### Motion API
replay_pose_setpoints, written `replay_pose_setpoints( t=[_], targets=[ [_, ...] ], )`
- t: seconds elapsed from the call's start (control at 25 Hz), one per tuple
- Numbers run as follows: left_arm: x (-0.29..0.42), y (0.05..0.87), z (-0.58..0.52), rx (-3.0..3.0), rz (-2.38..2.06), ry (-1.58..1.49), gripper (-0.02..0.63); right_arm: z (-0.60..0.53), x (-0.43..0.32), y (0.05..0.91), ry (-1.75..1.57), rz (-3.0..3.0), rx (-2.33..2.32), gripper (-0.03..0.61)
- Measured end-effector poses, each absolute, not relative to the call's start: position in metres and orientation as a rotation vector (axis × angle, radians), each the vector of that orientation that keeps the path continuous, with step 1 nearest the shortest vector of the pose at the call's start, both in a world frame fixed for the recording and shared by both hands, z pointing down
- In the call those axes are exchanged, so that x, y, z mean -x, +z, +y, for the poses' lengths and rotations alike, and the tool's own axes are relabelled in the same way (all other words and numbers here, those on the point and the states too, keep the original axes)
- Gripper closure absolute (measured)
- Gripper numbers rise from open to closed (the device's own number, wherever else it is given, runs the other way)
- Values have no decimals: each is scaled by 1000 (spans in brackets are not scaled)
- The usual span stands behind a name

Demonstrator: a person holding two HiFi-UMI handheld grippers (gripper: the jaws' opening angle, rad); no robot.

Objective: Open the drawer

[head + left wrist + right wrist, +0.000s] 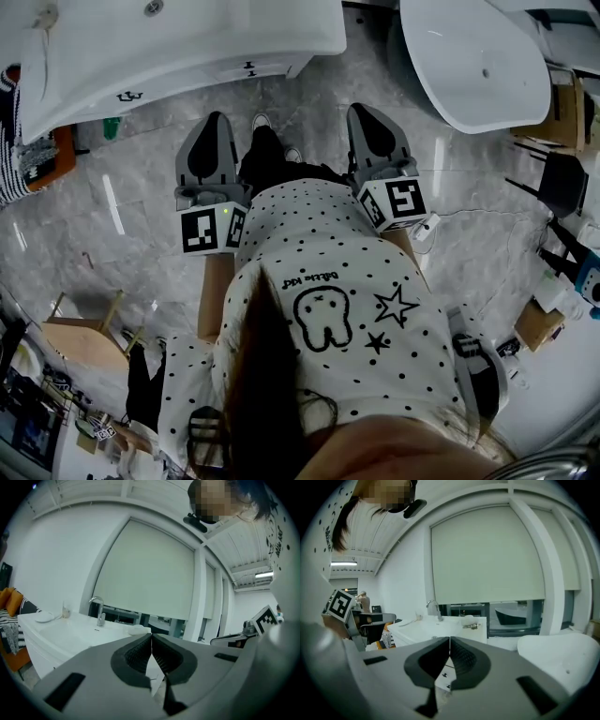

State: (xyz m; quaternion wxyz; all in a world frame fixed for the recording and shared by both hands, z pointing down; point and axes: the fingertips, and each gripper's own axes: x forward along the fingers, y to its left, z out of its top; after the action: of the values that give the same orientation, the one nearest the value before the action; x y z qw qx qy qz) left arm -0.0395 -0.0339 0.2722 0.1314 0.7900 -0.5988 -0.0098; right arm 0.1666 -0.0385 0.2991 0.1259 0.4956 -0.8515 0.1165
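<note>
A white vanity cabinet [187, 37] with a sink stands on the floor ahead of me. Its drawer fronts carry small black handles [131, 95], and a second handle [249, 66] sits further right. All drawers look closed. My left gripper [214, 122] and right gripper [367, 112] are held side by side in front of my body, both short of the cabinet. Each is shut with nothing between the pads. In the left gripper view the shut left gripper [151, 637] points at the vanity's faucet side [97, 613]. Below the shut right gripper [449, 641], the drawer handles [447, 675] show in the right gripper view.
A white bathtub [473, 61] stands to the right of the vanity, also seen as the bathtub [562, 656] in the right gripper view. Wooden stools [89, 337] and clutter sit at the lower left. Chairs and boxes [562, 178] line the right side. Grey marble floor [141, 197] lies between.
</note>
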Motion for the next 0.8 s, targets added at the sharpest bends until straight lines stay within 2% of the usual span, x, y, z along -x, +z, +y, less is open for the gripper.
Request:
replay_pose_setpoints(
  t=[0.32,0.8],
  targets=[
    [77,272,-90,-2327,-1677,-39,606,-88,-132,292,327,-2441,-1527,565],
    [80,286,-109,-2314,-1648,-41,607,-111,-129,302,338,-2419,-1538,565]
  ],
)
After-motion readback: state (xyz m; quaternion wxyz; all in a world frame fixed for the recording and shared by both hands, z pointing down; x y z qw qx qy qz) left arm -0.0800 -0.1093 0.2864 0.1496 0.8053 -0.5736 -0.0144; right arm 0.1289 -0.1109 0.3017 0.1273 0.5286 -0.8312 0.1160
